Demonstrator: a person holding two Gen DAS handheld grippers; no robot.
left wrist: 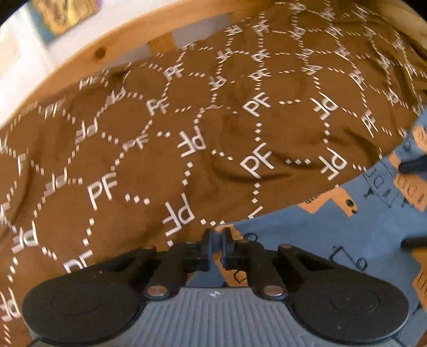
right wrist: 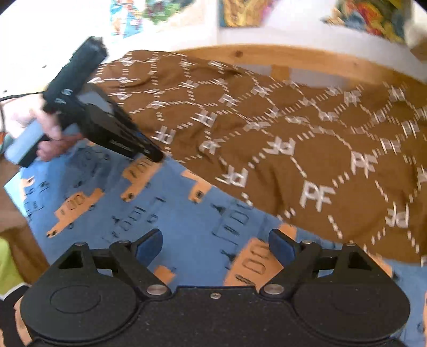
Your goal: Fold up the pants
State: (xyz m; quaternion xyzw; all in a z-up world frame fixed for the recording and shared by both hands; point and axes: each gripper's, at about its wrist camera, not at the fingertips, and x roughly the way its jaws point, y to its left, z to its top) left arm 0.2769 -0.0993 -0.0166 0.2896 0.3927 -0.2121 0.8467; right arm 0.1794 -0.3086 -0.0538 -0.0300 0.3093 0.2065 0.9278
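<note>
My right gripper (right wrist: 215, 247) hangs open over the blue pants (right wrist: 170, 213); left gripper (right wrist: 156, 156) touches their far edge.

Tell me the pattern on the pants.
Blue pants with orange trucks, clearest in right wrist view.

A brown blanket (left wrist: 186, 138) printed with white "PF" letters is covering the bed, reaching its wooden frame (right wrist: 293, 60). Colourful pictures (right wrist: 242, 12) are hanging on the white wall (right wrist: 208, 34) beyond the far edge.

You see soft matt blue printed cloth pants (right wrist: 170, 213) on a velvety brown bedspread (left wrist: 149, 165), framed by smooth varnished pine wood (right wrist: 293, 60), with matt black plastic fingers (right wrist: 280, 247).
</note>
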